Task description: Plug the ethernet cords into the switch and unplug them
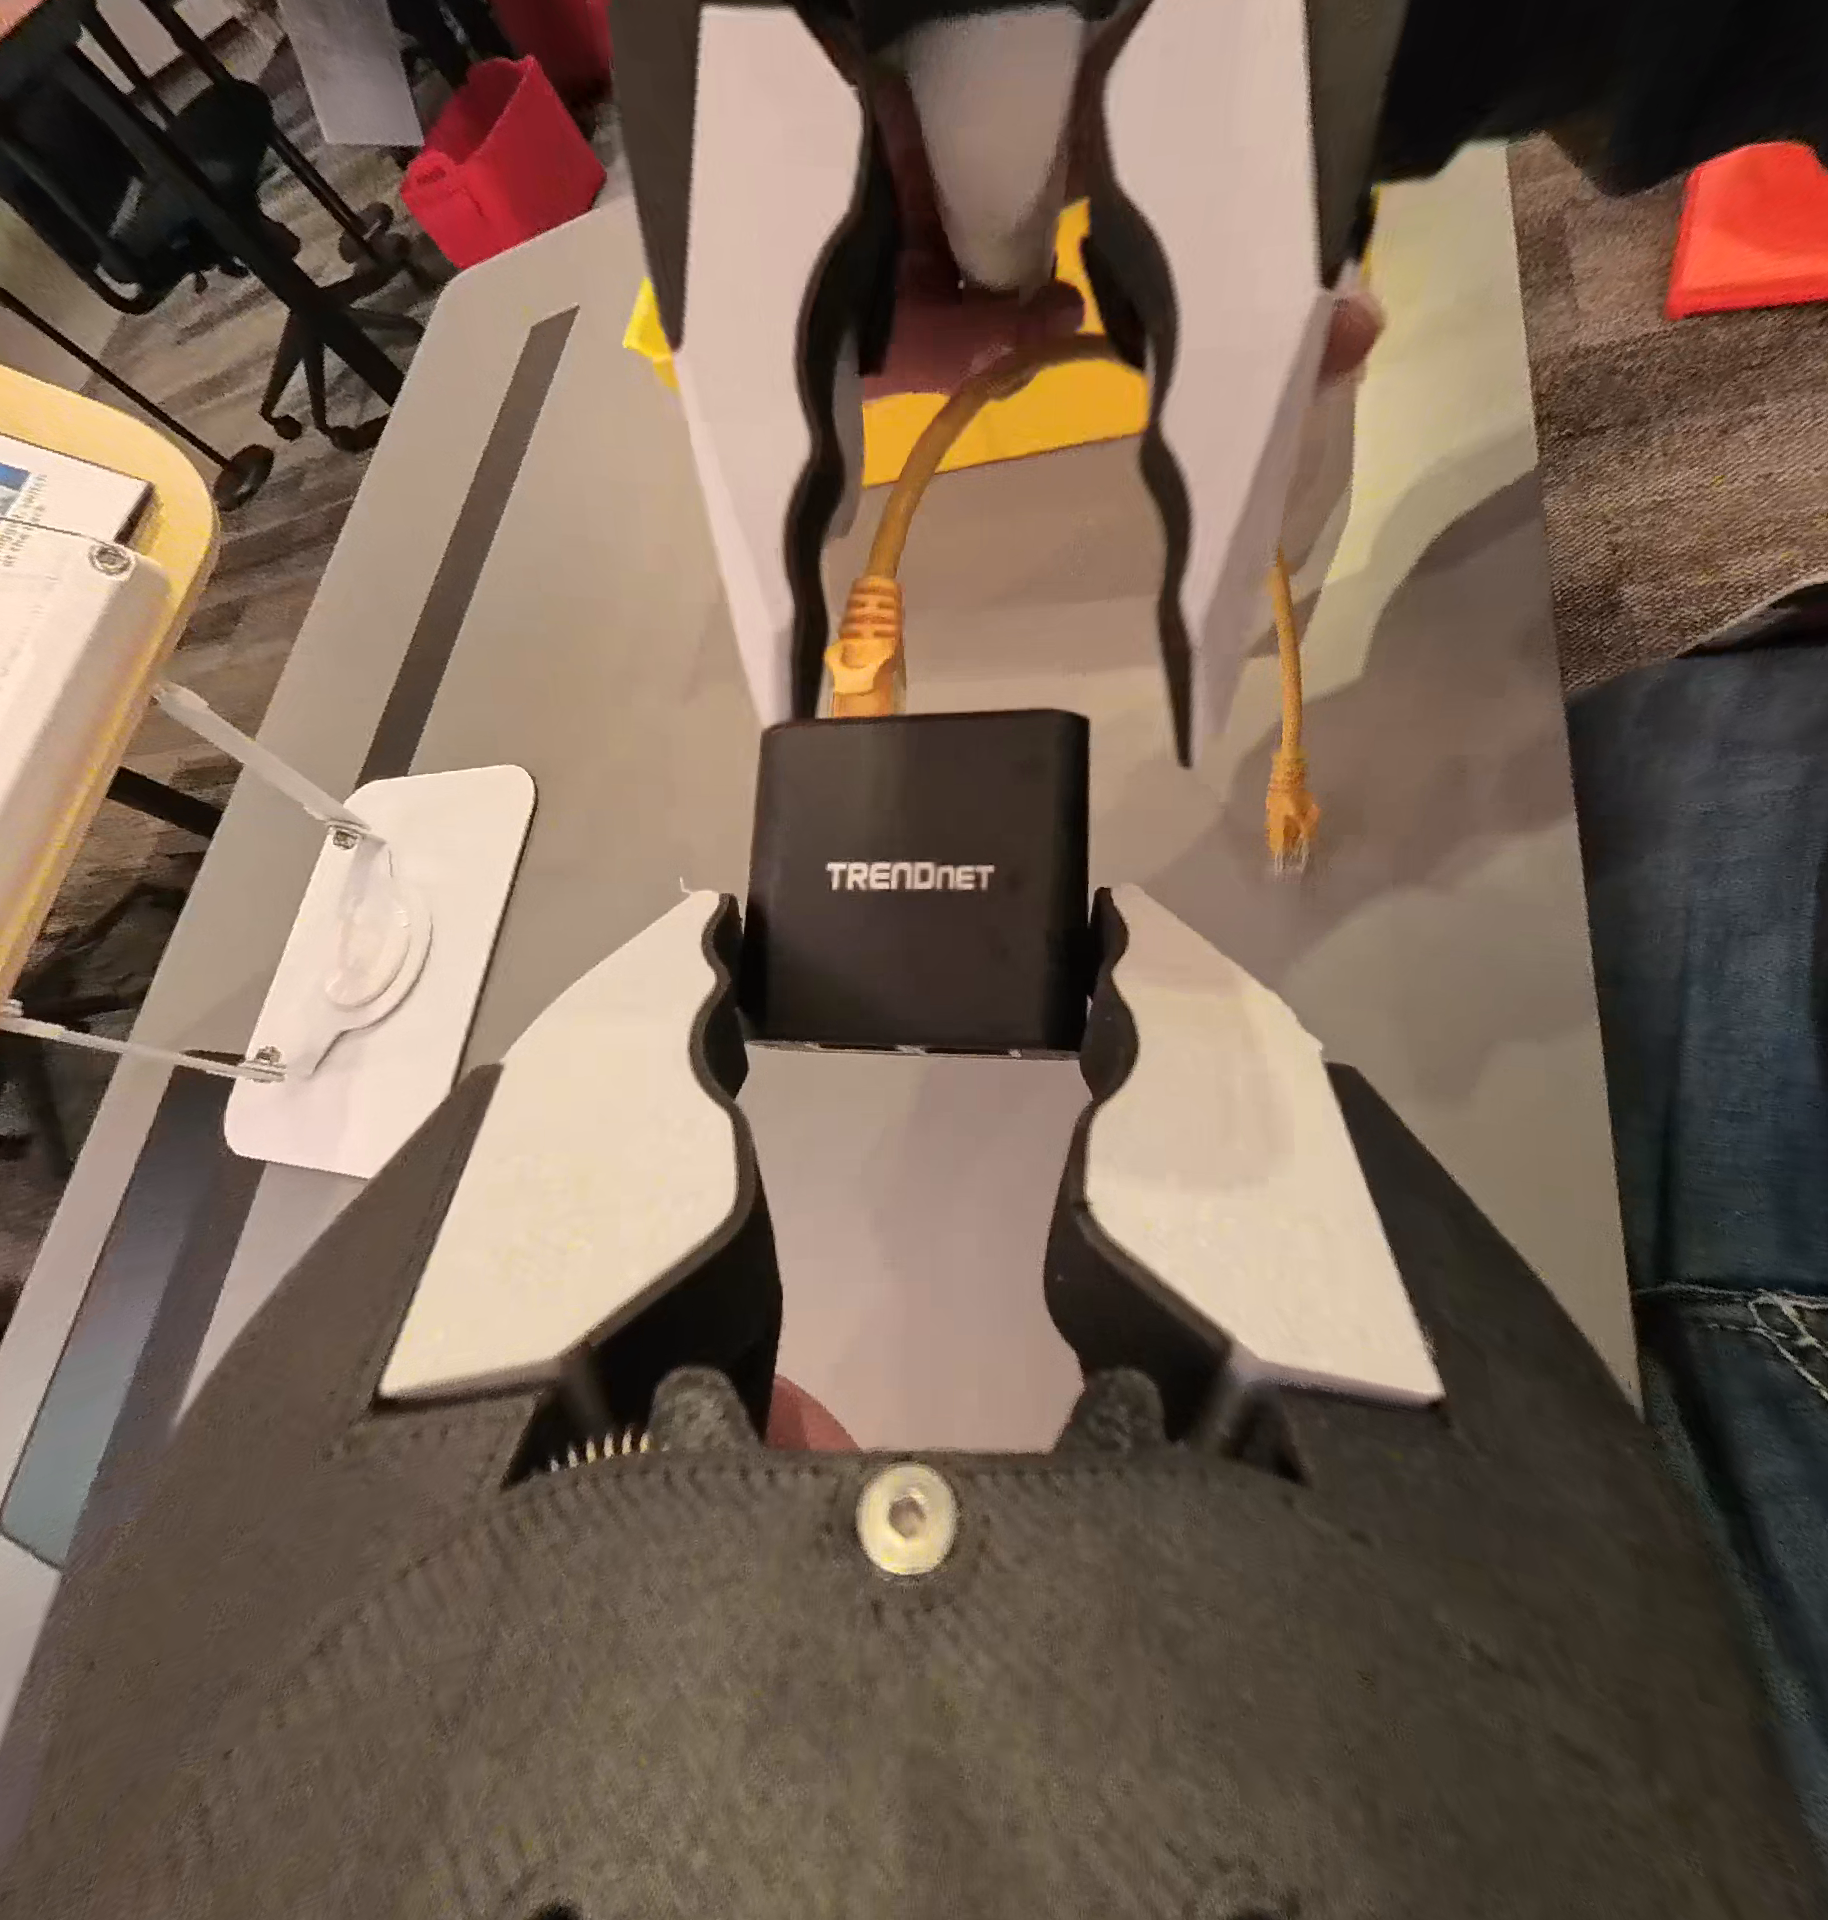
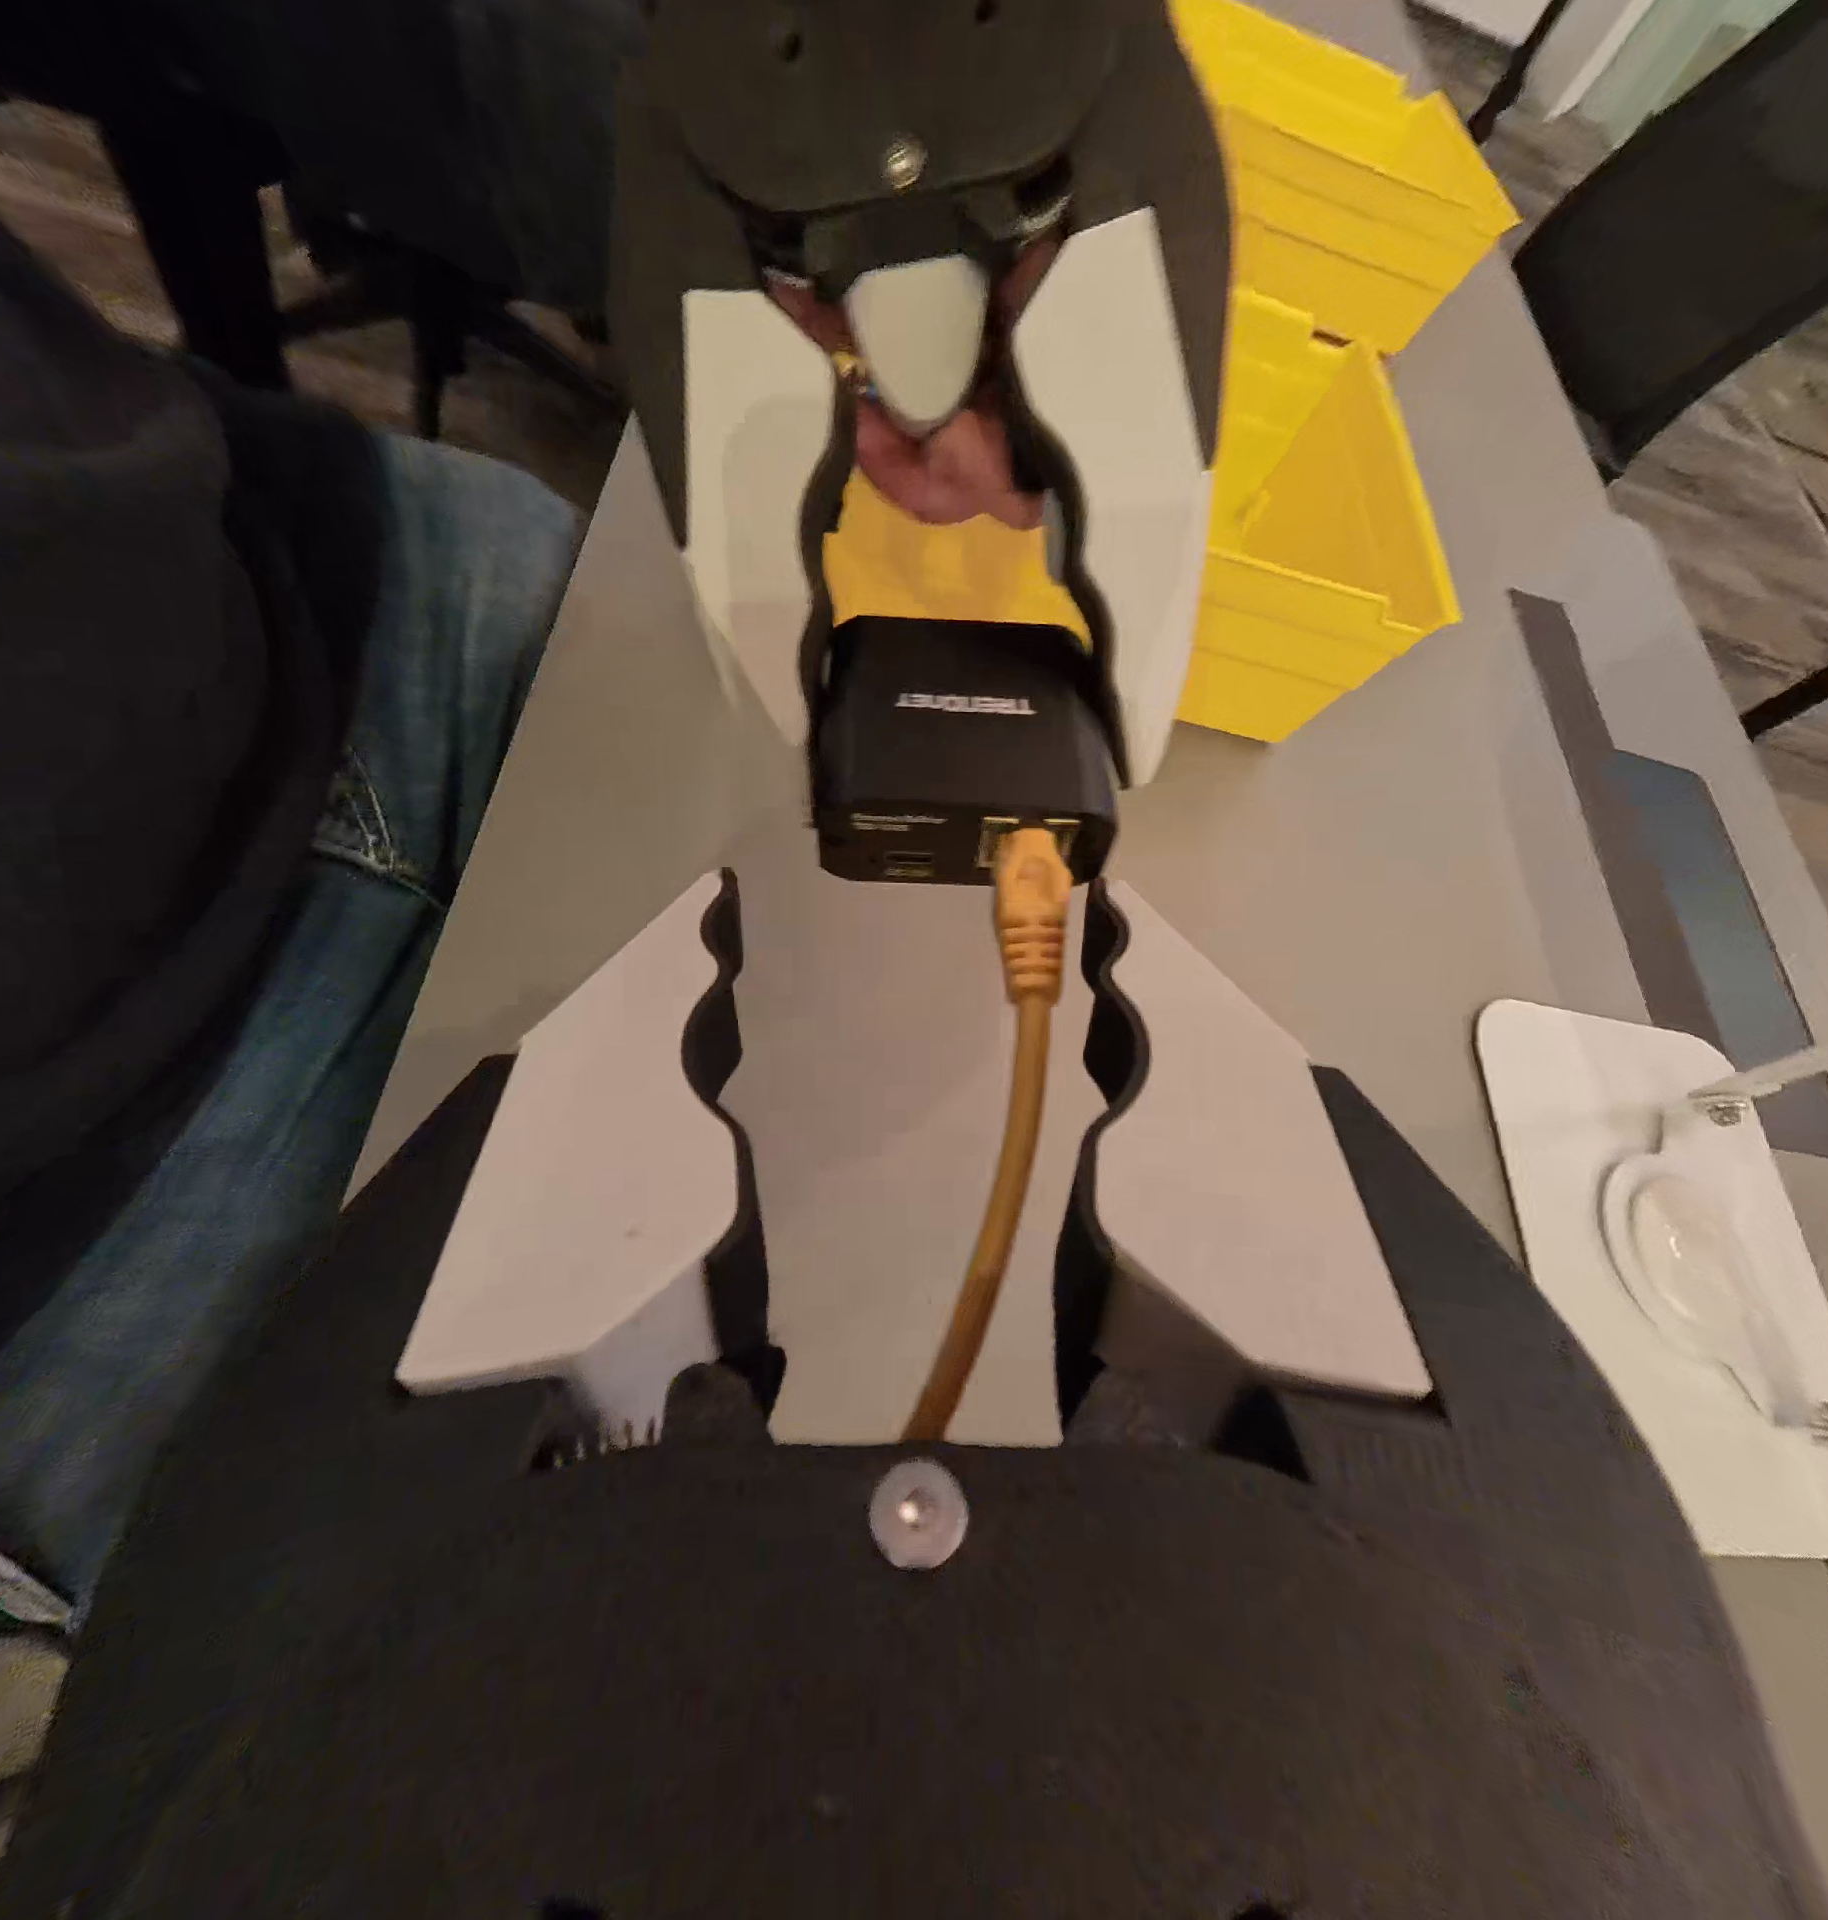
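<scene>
A small black switch (image 1: 915,883) sits on the grey table (image 1: 598,623). My left gripper (image 1: 915,966) is shut on its two sides. One yellow ethernet cord (image 2: 1014,1174) is plugged into a port on the switch's far face (image 2: 951,847), with its plug (image 2: 1035,894) seated. My right gripper (image 2: 912,904) is open, facing the switch, and the cord runs between its fingers without being pinched. A second yellow cord end (image 1: 1289,800) lies loose on the table to the right of the switch.
Yellow bins (image 2: 1325,520) stand behind the left gripper. A white plate with a clear mount (image 1: 380,966) lies at the table's edge. A person's jeans-clad leg (image 1: 1741,1039) is close beside the table. A red bag (image 1: 505,156) is on the floor. The tips of both grippers are at nearly the same place.
</scene>
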Motion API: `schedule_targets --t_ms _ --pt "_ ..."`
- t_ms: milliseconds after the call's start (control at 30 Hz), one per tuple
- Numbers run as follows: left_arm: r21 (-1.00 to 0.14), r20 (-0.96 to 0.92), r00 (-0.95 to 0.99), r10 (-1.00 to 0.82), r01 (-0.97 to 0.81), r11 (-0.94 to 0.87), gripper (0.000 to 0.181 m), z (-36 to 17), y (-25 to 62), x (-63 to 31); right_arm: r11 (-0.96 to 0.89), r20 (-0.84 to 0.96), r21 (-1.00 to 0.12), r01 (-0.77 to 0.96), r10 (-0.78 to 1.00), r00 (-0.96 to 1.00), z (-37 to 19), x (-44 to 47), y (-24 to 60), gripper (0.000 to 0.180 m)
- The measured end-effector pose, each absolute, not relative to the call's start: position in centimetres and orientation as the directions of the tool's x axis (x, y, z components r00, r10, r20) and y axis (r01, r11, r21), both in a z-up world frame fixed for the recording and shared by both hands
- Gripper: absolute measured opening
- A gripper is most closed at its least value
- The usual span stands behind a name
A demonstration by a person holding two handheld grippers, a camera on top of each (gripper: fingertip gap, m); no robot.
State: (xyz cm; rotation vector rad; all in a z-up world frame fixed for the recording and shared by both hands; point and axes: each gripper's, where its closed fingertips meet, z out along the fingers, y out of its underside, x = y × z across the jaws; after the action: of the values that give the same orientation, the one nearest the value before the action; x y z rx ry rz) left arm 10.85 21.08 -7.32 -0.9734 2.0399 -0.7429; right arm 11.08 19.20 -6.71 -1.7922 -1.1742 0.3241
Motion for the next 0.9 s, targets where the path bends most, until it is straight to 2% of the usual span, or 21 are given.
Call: schedule_targets --t_ms 133,233,433,800,900 --pt "-0.735 -0.382 -0.427 -0.819 -0.397 0.550 0.063 -7.0 21.3 11.0 -0.102 0.290 -0.794 0.599 0.803 0.521 -6.6 11.3 19.8 0.066" --pt "-0.713 -0.390 -0.455 -0.801 -0.401 0.575 0.063 -7.1 20.7 11.2 -0.120 0.330 -0.744 0.658 0.790 0.517 -7.4 11.3 20.3 0.074" --pt "-0.662 -0.415 -0.473 -0.777 -0.429 0.615 0.063 -7.6 20.3 11.7 -0.123 0.350 -0.704 0.699 0.797 0.492 -8.2 11.0 20.6 0.062" --pt "-0.756 -0.319 -0.500 -0.805 -0.379 0.534 0.063 -6.8 19.6 11.2 -0.118 0.240 -0.810 0.575 0.827 0.508 -7.8 10.6 20.0 0.061" --pt "-0.750 -0.324 -0.503 -0.801 -0.380 0.542 0.063 -7.1 19.5 11.2 -0.107 0.239 -0.820 0.563 0.828 0.507 -7.9 10.5 19.9 0.061"
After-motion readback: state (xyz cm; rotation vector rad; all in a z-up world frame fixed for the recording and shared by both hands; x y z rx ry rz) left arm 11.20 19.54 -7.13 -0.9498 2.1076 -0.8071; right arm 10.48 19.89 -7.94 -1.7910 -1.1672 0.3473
